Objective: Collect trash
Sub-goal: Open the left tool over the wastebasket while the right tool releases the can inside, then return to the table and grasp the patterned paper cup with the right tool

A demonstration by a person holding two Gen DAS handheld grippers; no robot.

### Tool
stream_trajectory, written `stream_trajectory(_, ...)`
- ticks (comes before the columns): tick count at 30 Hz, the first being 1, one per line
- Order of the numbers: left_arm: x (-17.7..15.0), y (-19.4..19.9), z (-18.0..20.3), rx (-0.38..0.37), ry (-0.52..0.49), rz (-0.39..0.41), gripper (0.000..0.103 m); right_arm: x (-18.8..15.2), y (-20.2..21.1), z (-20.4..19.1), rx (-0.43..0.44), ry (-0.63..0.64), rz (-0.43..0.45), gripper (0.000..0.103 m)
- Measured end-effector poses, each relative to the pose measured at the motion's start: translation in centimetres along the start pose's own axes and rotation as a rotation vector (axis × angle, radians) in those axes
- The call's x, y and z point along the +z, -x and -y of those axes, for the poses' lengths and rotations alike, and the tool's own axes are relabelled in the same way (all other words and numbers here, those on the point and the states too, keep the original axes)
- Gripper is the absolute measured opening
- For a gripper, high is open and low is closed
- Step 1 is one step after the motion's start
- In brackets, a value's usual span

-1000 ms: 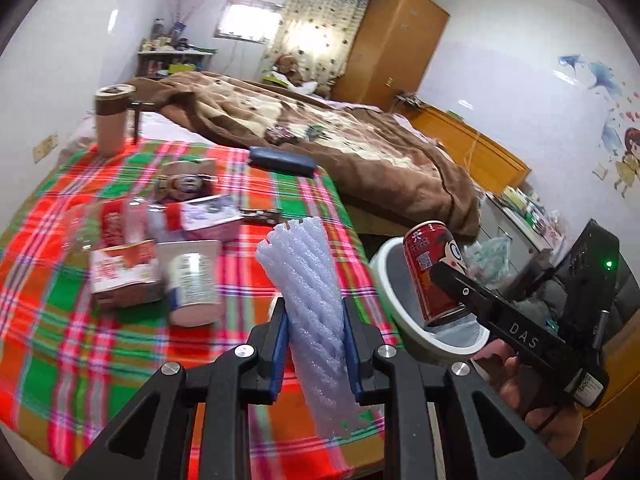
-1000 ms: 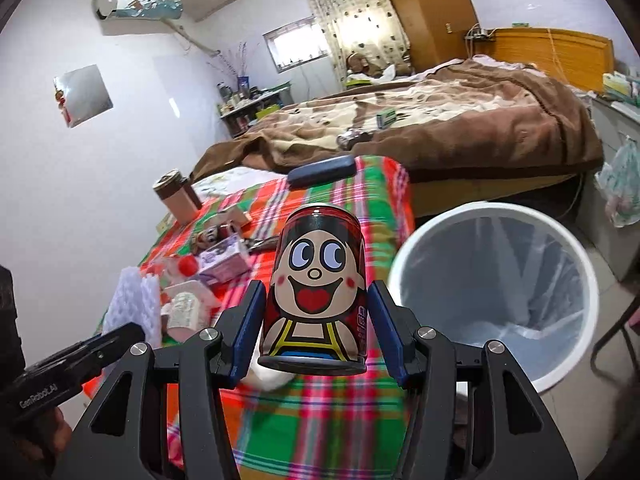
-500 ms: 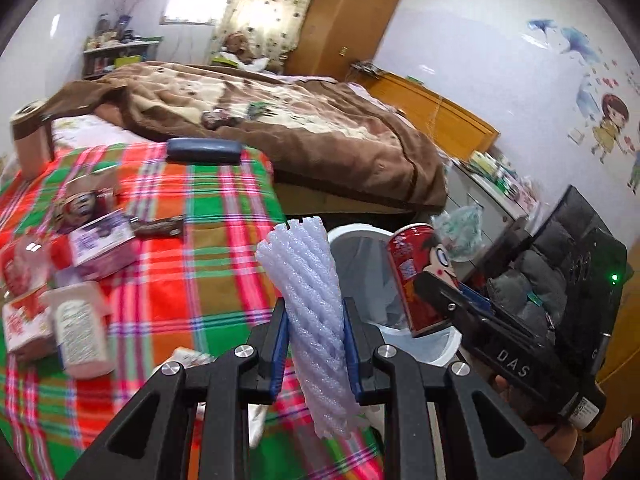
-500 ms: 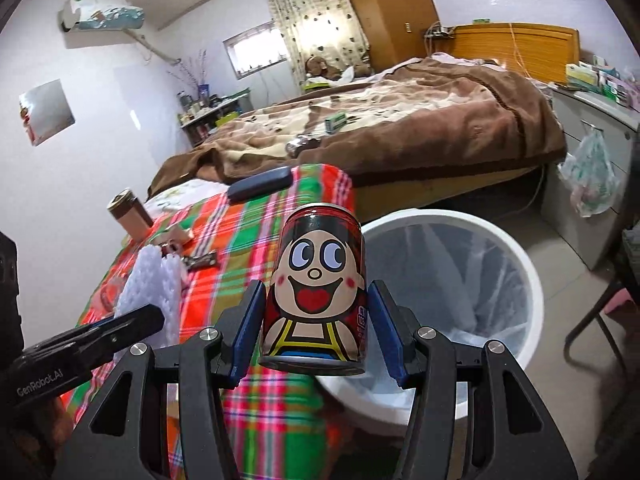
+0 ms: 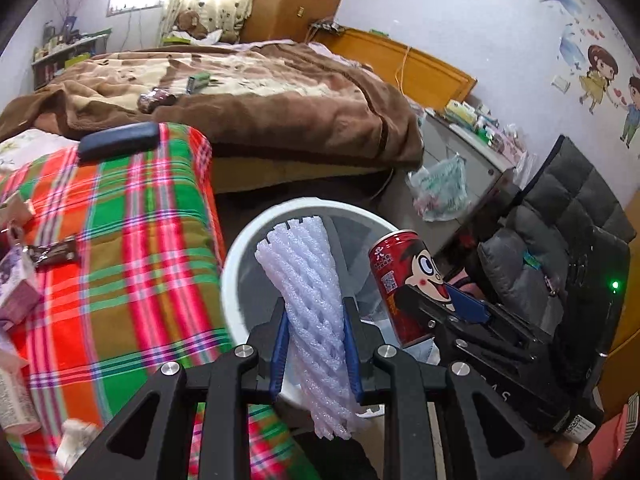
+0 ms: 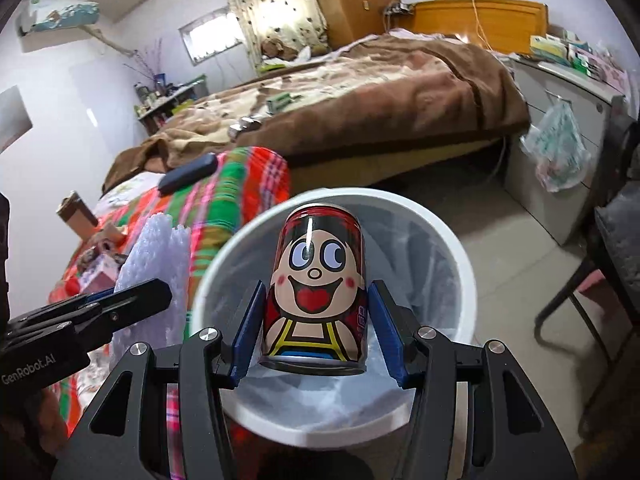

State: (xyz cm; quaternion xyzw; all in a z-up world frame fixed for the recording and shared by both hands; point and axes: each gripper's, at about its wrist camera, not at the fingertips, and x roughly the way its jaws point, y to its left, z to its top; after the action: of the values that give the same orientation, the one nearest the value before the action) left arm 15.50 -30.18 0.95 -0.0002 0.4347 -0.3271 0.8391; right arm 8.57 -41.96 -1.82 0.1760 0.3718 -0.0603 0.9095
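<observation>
At the left of the left wrist view lies a plaid cloth [image 5: 132, 248] in red, green and orange, with leftover packets and cartons at its far left edge. In the lower middle, the left gripper [image 5: 316, 344] is pinched tight on a white foam net sleeve [image 5: 308, 300]. The sleeve's long axis runs up the frame, and its top fans out over the near rim of a white trash bin [image 5: 236, 264] (a clear liner shows inside).

Right of that, the right gripper [image 5: 436, 304] clamps a red cartoon drink can [image 5: 404, 276], held upright over the bin's right side.

In the right wrist view the can [image 6: 316, 292] sits in the middle of the frame between the blue pads, squarely over the bin's mouth [image 6: 460, 264]. The sleeve [image 6: 156, 264] shows at the lower left, at the bin's left rim and partly over the cloth.

So the bin lies directly ahead of and below both pairs of tongs. To my eye the can is the better centred. The sleeve probably needs a little more reach toward the bin's middle before letting go.
</observation>
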Motion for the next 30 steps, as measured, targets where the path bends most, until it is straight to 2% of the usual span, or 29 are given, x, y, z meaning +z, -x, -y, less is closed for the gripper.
stream_trajectory(8,-0.1,-3.7,-0.4,0.033,0.019,-0.069,0.029,-0.2,-1.9,1.3,-0.049,0.011,-0.08,0.055)
stream_trajectory(12,0.0,-3.9,-0.9,0.028,0.037,-0.066,0.048,-0.2,-1.7,1.5,-0.065,0.013,-0.065,0.055)
stream_trajectory(14,0.1,-3.9,-1.0,0.033,0.037,-0.063,0.053,-0.1,-1.4,1.4,-0.06,0.016,-0.058,0.057)
stream_trajectory(16,0.0,-3.7,-1.2,0.037,0.04,-0.059,0.054,-0.1,-1.2,1.3,-0.075,0.018,-0.051,0.062)
stream_trajectory(24,-0.4,-1.0,-1.8,0.029,0.049,-0.014,0.055,-0.2,-0.3,0.7,-0.056,0.023,-0.016,0.062)
stream_trajectory(30,-1.8,2.4,-3.7,0.067,0.077,0.038,0.055,-0.6,0.4,-1.2,-0.015,0.042,0.012,0.062)
